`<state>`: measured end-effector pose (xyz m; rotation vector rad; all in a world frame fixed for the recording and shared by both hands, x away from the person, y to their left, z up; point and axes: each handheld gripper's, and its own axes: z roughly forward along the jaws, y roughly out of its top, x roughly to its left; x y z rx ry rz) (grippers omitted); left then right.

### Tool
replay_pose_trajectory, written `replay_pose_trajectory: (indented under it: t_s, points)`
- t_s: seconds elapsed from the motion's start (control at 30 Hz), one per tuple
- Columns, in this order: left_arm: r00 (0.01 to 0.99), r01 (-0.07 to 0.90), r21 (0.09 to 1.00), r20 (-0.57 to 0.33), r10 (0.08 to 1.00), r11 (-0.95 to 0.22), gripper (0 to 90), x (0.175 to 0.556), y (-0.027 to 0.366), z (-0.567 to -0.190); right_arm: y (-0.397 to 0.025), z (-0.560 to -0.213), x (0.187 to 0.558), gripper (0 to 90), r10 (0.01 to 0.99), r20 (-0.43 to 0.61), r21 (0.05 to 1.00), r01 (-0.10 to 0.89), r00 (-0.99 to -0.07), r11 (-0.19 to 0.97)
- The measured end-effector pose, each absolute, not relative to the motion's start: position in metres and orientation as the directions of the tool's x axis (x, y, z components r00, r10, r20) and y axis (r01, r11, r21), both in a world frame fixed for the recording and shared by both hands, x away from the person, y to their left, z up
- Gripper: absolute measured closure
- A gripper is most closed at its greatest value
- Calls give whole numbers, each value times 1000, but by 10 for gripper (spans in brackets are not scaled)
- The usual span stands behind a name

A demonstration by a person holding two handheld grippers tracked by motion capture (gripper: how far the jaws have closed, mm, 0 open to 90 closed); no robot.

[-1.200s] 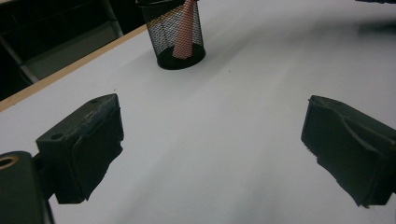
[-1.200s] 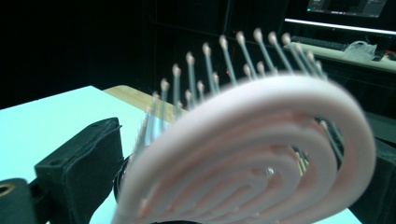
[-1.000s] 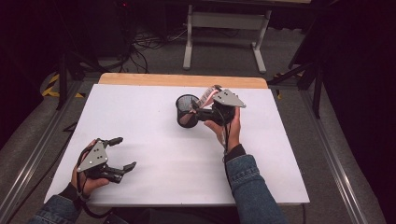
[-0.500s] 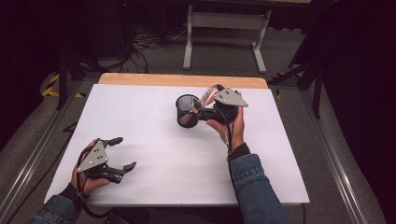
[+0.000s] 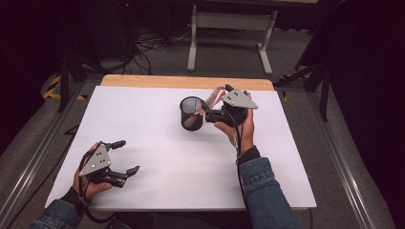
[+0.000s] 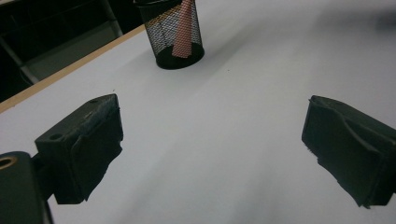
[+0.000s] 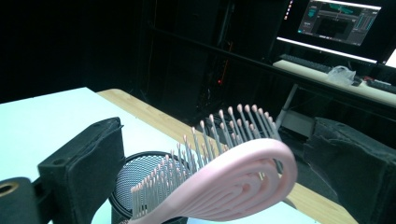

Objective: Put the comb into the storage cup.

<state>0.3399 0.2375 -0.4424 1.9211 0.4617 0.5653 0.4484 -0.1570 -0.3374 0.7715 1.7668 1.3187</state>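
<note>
A black mesh cup [image 5: 191,113] stands at the middle back of the white table [image 5: 157,157]. A pink hairbrush [image 5: 216,93] leans in it, handle down, its bristled head sticking out over the rim to the right. My right gripper [image 5: 210,107] is just right of the cup, open, one jaw on each side of the brush head. In the right gripper view the brush head [image 7: 224,182] lies between the wide jaws without touching them, above the cup [image 7: 135,179]. My left gripper [image 5: 126,156] is open and holds nothing, at the front left. It faces the cup [image 6: 175,32] from a distance.
The table's wooden back edge [image 5: 186,82] runs behind the cup. Beyond it are a grey floor, cables and a white metal frame [image 5: 229,21]. A desk with a lit monitor [image 7: 341,18] stands in the dark background.
My right hand and gripper have drifted slightly to the right beside the cup. The left gripper has not moved.
</note>
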Motion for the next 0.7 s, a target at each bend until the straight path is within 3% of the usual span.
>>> replay_pose_trajectory:
  t_s: [0.7]
  points:
    - [816, 63, 916, 182, 549, -397, 61, 340, 237, -443, -164, -325, 431, 60, 830, -255, 960, -31, -495, 277]
